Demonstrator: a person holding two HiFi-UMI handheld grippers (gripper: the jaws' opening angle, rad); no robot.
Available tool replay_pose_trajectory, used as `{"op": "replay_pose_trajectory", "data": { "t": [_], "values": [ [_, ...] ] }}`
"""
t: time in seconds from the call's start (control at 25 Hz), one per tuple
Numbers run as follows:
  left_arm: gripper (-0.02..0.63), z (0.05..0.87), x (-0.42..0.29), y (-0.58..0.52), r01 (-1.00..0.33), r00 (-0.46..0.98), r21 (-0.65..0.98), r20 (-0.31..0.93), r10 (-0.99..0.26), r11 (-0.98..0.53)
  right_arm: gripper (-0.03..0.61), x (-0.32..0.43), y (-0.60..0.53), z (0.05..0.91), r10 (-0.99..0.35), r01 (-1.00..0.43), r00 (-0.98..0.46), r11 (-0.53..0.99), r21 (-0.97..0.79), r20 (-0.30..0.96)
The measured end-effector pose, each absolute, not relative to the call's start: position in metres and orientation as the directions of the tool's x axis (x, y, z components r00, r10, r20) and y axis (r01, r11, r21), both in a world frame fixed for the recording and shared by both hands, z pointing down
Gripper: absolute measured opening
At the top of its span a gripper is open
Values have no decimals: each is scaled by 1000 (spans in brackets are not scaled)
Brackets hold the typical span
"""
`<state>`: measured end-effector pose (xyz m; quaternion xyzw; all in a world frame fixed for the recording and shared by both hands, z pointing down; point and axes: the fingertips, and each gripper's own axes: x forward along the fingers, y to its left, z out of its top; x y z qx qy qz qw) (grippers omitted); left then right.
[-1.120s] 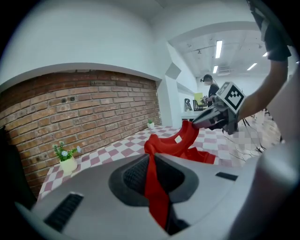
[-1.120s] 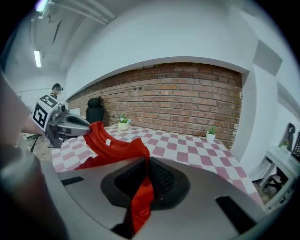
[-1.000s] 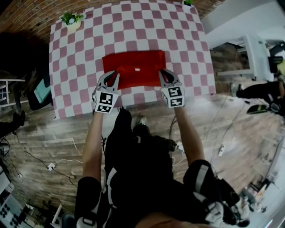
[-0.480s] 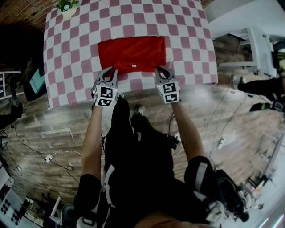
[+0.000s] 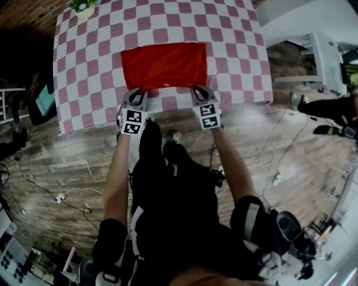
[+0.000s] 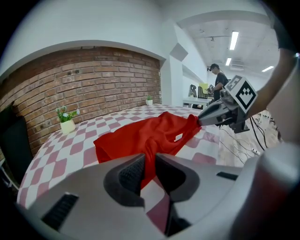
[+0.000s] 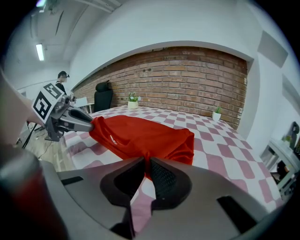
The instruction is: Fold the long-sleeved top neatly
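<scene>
The red long-sleeved top point(image 5: 164, 64) lies as a folded rectangle on the pink-and-white checked table point(image 5: 224, 33). My left gripper point(image 5: 137, 91) pinches its near left corner, and my right gripper point(image 5: 197, 88) pinches its near right corner. In the left gripper view a strip of the red top point(image 6: 145, 133) runs into the narrow gap of the left gripper point(image 6: 150, 161); those jaws have just eased open slightly with the cloth still between them. In the right gripper view the red top point(image 7: 145, 133) hangs between the close-set pads of the right gripper point(image 7: 146, 166).
A small potted plant point(image 5: 83, 6) stands at the table's far left corner. A brick wall point(image 7: 187, 75) runs behind the table. White desks and chairs point(image 5: 319, 61) stand to the right, and cables lie on the wooden floor point(image 5: 67, 190). A person point(image 6: 216, 77) stands far off.
Both grippers have come down and drawn toward the table's near edge with the top's front edge. The red cloth now lies flatter and reaches closer to that edge.
</scene>
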<state>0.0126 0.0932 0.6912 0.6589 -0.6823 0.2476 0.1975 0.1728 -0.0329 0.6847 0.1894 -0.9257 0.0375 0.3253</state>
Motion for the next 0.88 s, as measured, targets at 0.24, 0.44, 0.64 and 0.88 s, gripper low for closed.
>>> {"op": "replay_pose_trajectory", "data": {
  "t": [0.24,0.44,0.64,0.88],
  "values": [
    [117,694,21,102,-997,-73,-44,602,-795,58,62,180,-25,692,-317,-392,-704,920,25,636],
    [138,682,25,111,-993,-99,-8,581,-808,116,104,190,-19,687,-316,-403,-719,915,0,619],
    [147,664,35,125,-988,-109,30,553,-826,150,106,197,-12,668,-321,-403,-752,915,-17,576],
    [67,618,39,140,-965,-191,72,458,-868,251,56,203,-7,621,-350,-418,-816,907,-52,460]
  ]
}}
